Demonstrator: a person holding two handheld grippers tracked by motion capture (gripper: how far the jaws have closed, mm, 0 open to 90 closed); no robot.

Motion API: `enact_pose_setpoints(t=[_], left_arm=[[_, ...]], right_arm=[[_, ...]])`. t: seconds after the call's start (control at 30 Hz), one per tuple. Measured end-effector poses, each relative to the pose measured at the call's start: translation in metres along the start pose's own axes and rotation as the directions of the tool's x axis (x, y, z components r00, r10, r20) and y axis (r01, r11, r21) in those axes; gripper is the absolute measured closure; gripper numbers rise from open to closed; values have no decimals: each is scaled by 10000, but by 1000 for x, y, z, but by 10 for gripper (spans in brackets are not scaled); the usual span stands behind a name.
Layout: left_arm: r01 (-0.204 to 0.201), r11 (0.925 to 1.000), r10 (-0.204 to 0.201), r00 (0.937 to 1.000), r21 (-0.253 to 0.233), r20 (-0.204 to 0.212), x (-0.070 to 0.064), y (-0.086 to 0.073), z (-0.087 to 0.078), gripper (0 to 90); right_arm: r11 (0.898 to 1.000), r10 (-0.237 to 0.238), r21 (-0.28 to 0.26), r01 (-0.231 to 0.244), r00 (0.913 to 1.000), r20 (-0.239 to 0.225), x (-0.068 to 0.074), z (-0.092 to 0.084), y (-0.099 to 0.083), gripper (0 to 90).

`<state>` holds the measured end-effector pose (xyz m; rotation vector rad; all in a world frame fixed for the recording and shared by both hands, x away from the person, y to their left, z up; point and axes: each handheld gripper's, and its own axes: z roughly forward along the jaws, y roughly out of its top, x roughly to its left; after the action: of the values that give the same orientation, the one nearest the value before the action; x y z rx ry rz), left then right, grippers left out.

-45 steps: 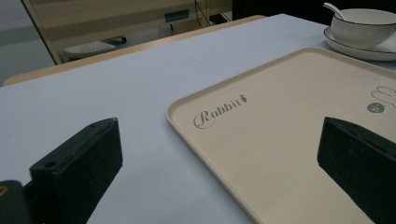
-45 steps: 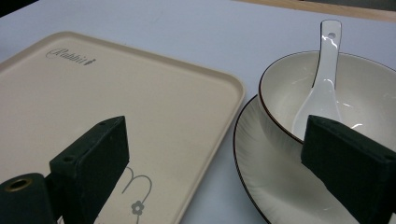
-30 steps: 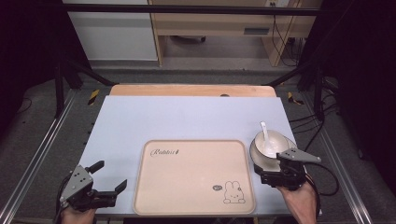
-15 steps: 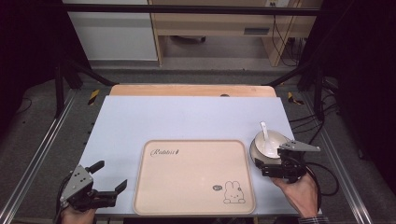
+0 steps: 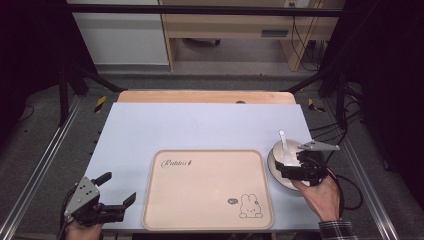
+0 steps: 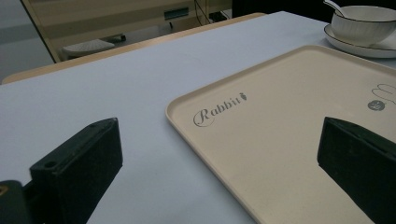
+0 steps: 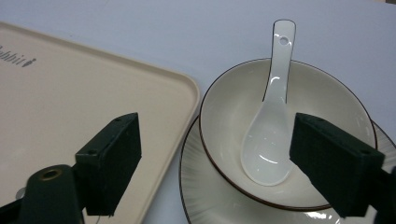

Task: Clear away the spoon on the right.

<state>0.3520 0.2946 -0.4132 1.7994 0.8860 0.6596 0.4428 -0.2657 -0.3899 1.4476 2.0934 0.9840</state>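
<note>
A beige tray (image 5: 207, 187) with "Rabbit" lettering and a bunny drawing lies at the table's near middle. Right of it a cream bowl (image 5: 280, 152) stands on a ribbed plate (image 5: 276, 176), and a white ceramic spoon (image 5: 283, 142) rests in the bowl. My right gripper (image 5: 296, 166) hovers open over the bowl's near side. In the right gripper view its jaws stand wide apart, one above the tray's (image 7: 70, 84) corner, the other by the bowl's (image 7: 233, 102) right rim, with the spoon (image 7: 273, 116) between. My left gripper (image 5: 118, 187) sits open at the tray's left edge, holding nothing.
A pale blue mat (image 5: 200, 125) covers the table, with a wooden strip (image 5: 205, 96) along the far edge. Metal frame rails (image 5: 50, 155) run down both sides. Cables (image 5: 345, 190) trail off the right edge. The left gripper view has the bowl (image 6: 362, 21) far beyond the tray (image 6: 289, 116).
My right gripper has moved forward, from the plate's near edge to above the bowl. The left gripper has stayed where it was.
</note>
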Motion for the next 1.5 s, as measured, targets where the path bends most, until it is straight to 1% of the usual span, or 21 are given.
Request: enact_pose_setpoints(t=[0.07,0.13,0.17,0.23,0.4,0.53,0.57,0.67,0.7,0.83,1.03,1.13,1.17,1.2,1.23,1.5], left_arm=[[-6,10000,6,10000,1,0,0,0,0,0],[-5,10000,5,10000,0,0,0,0,0,0],[-10,10000,10,10000,0,1,0,0,0,0],[-11,10000,11,10000,-3,-2,0,0,0,0],[-26,10000,26,10000,5,-3,0,0,0,0],[-27,10000,27,10000,9,-4,0,0,0,0],[-25,10000,25,10000,8,-1,0,0,0,0],[-30,10000,30,10000,13,1,0,0,0,0],[-35,10000,35,10000,12,-3,0,0,0,0],[-35,10000,35,10000,19,-1,0,0,0,0],[-43,10000,43,10000,14,5,0,0,0,0],[-41,10000,41,10000,14,8,0,0,0,0],[-44,10000,44,10000,17,2,0,0,0,0],[-38,10000,38,10000,24,15,1,0,0,0],[-37,10000,37,10000,25,11,1,0,0,0],[-54,10000,53,10000,47,19,1,0,-1,0]], right_arm=[[9999,64,114,-64,10000,-53,-2,2,2,221],[9997,149,207,-149,9999,-12,-5,4,5,252],[9995,237,227,-237,9997,-5,-6,5,6,260],[9994,251,252,-253,9997,61,-8,7,8,272],[9988,225,437,-232,9996,152,-13,13,12,286],[9984,175,535,-192,9993,320,-17,17,14,330],[9982,113,579,-139,9989,453,-19,19,15,345],[9977,73,675,-110,9984,558,-22,22,17,381],[9976,-38,685,-6,9980,638,-23,24,18,398],[9981,-155,613,106,9967,799,-27,27,22,450],[9985,-141,548,88,9953,960,-29,35,27,522],[9986,-232,495,180,9941,1060,-30,41,29,567],[9986,-142,515,86,9939,1095,-30,42,30,579],[9984,-271,531,209,9926,1183,-30,44,30,591],[9984,-216,545,151,9925,1202,-30,46,31,606],[9979,-222,641,129,9890,1465,-33,60,32,642]])
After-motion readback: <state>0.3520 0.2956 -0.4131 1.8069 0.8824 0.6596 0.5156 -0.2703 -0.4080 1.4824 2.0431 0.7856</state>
